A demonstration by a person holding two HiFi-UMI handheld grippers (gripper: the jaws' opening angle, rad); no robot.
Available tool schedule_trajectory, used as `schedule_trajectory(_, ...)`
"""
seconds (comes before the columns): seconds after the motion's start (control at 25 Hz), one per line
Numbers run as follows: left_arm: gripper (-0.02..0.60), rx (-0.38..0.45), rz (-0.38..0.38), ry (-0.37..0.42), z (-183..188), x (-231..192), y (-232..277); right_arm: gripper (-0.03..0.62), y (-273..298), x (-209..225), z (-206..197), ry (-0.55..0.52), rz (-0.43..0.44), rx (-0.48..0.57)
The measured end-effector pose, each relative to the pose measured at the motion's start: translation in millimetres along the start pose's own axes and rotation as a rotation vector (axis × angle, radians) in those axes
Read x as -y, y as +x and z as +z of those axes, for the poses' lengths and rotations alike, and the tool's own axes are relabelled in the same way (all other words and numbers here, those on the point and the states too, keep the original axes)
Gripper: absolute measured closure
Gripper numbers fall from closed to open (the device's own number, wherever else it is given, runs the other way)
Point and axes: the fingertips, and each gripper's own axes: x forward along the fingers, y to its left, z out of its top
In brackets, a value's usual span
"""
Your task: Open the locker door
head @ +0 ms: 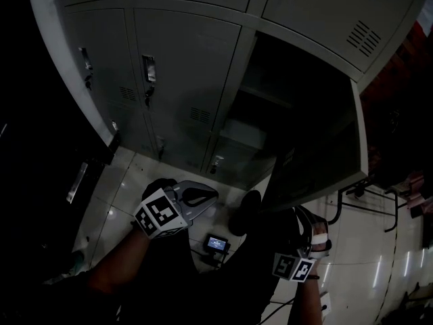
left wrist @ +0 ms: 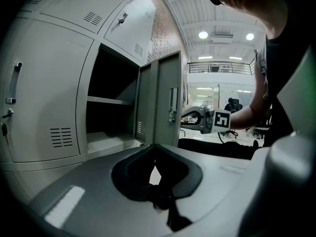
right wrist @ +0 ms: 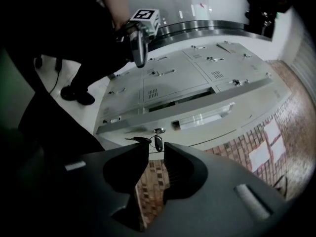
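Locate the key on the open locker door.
In the right gripper view, the key hangs from the lock on the open locker door, just above the right gripper and its parted jaws.

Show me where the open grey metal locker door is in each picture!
Head view: the open grey metal locker door swings out right of centre.
Left gripper view: it stands nearly edge-on in the middle, with its handle showing.
Right gripper view: it is a long pale band across the middle, with keys hanging from it.
Shared landmark: the dark open locker compartment beside it.
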Motion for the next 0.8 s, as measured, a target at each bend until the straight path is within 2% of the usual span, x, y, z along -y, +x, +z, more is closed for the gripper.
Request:
schedule_trajectory(0.16,0.569,-0.001,0.001,0.001,-1.0,-0.3,0.4,0.497,-20.8,0.5,9.1,0.228,0.056,0.078)
schedule_trajectory(0.32,0.569,-0.001,-0.002,0.002,-0.7,0.3,1.1,0.591,-33.6,-4.5,41.8,0.434,0.162,0.181)
schedule_trajectory(0.44,0.569,-0.004,0.001,0.003,-1.3,0.2,1.6,0.592,-27.1,-12.6,73.3,0.571,0.26,0.276)
schedule_trajectory(0.56,0.569,-0.008,0.001,0.003,-1.7,1.1,1.5,0.592,-16.4,-13.1,96.9,0.738,0.31,0.37)
schedule_trajectory(0.68,0.569,-0.008,0.002,0.002,-2.1,0.2,-1.4,0.592,-5.7,-17.9,103.6,0.898,0.352,0.39)
schedule_trajectory(0.8,0.569,0.0,-0.001,0.002,-0.2,0.5,-3.7,0.592,3.5,-27.6,99.6,0.979,0.398,0.366)
